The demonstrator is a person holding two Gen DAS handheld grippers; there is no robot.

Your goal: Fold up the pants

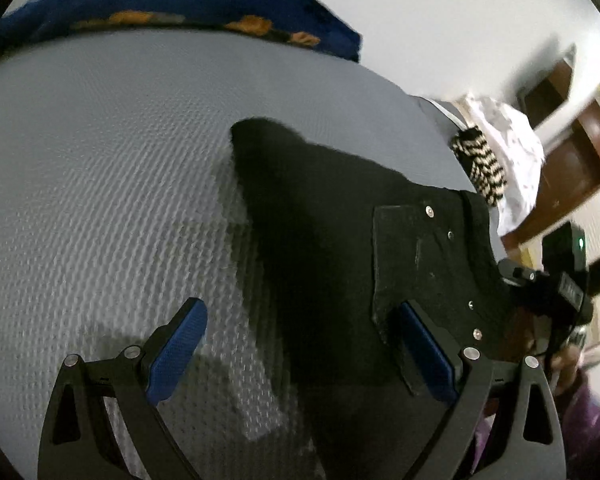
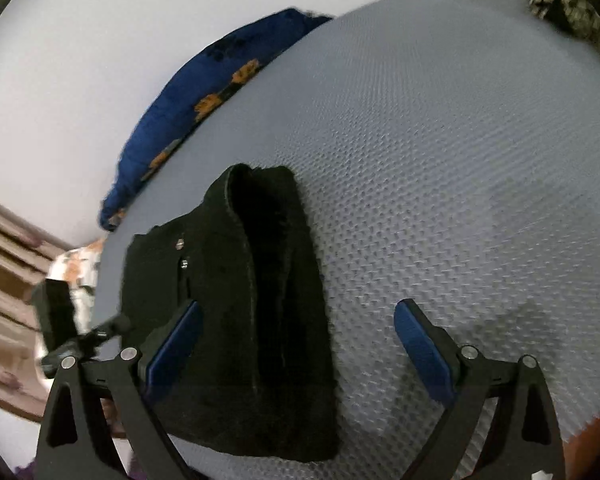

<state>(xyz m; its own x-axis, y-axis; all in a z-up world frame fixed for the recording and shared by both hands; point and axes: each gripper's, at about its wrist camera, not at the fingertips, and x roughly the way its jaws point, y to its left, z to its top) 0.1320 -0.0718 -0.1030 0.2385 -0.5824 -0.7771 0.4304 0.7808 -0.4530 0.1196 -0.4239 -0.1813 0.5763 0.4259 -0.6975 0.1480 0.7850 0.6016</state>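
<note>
Both grippers hang above the bed with their blue-padded fingers spread wide and nothing between them. Seen from its own camera, the left gripper has one pad over bare gray mattress and the other over black cloth; the right gripper is the mirror of that, one pad over the cloth and the other over bare mattress.

Just ahead of both lie the black pants, already doubled into a short, thick bundle flat on the mattress. Its long axis runs away from the grippers, from the near edge toward a rounded folded end farther out. A raised ridge runs along that axis in the right view, and small metal rivets show on the side toward the left gripper, where the left view also shows a patch pocket. The bundle sits between the two grippers, roughly equally near to each, so either could take a near corner; my guess is one more fold along the length is left, or only smoothing.

Farther back, a blue blanket with orange marks lies along the wall, and a striped cloth sits at the mattress edge
</note>
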